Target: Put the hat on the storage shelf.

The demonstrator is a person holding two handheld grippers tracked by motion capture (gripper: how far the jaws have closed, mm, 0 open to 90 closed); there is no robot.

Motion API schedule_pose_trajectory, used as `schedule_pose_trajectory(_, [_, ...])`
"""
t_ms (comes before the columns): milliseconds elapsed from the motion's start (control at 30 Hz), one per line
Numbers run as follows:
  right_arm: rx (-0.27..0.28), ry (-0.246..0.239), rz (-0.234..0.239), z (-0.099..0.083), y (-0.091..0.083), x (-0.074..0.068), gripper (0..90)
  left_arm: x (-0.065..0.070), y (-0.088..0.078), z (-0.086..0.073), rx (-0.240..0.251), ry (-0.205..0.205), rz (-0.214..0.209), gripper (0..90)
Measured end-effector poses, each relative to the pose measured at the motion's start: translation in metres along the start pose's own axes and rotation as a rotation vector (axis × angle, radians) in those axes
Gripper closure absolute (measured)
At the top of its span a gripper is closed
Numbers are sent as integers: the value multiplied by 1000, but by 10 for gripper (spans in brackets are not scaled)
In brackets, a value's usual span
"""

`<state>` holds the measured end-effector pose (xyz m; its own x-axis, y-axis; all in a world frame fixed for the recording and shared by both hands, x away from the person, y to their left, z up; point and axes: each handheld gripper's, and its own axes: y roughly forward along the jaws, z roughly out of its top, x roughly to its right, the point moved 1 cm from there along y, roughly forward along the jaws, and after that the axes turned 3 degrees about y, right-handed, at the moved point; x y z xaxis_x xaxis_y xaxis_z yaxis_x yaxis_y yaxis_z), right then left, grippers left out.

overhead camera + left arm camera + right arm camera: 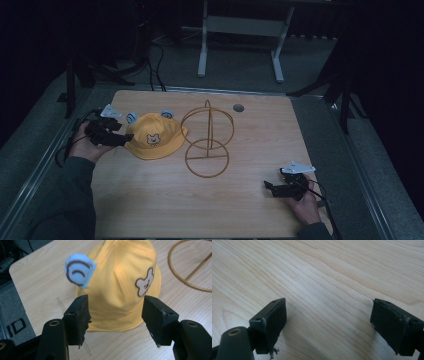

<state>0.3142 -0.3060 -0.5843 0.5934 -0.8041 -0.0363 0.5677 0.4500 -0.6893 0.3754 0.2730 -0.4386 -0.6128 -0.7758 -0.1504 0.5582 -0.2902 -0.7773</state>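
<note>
Left gripper [116, 317], jaws spread wide, is lining up on the yellow hat's [120, 290] brim; next it should close on it. Right gripper [328, 322] idles agape above the table [324, 270]

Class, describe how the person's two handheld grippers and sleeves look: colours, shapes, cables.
Both are black. The left gripper and right gripper each carry a grey three-cornered plate and trail a black cable. Each claw has two blocky black jaws with worn edges. The sleeves are dark green-grey.

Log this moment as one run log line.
left gripper: open, at yellow hat brim | right gripper: open over table | wire stand: untouched
</note>
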Motion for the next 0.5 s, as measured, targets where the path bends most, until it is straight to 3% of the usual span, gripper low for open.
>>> schedule_pose_trajectory(500, [1,2,-1,0,0,0,135,-14,4,19,-68,-1,-10,415])
